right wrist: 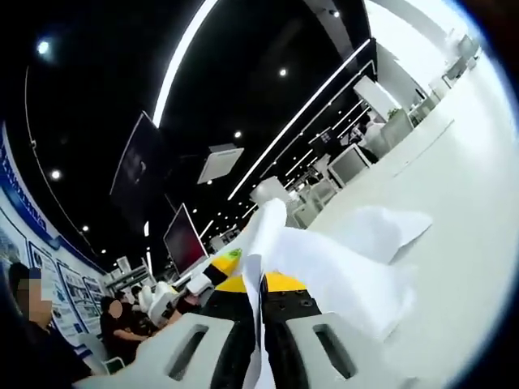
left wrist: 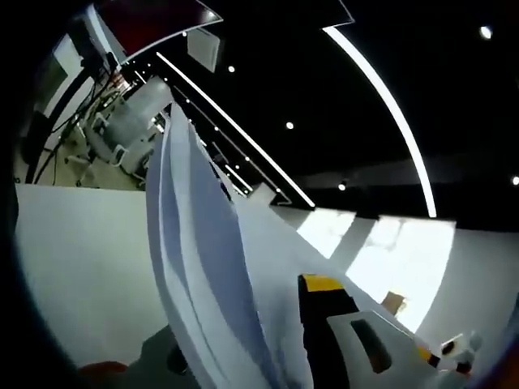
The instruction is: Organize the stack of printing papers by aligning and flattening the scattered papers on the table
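In the right gripper view the right gripper has its two jaws pressed nearly together, pinching the edge of the papers, which rise between the jaws and spill in crumpled folds over the white table. In the left gripper view the left gripper has one black, yellow-tipped jaw showing against a standing sheaf of papers; the opposite jaw is hidden behind the sheets, so I cannot tell how far this claw is open. The left gripper view also shows long ceiling light strips and a white chair; the right gripper view shows seated people and a dark monitor
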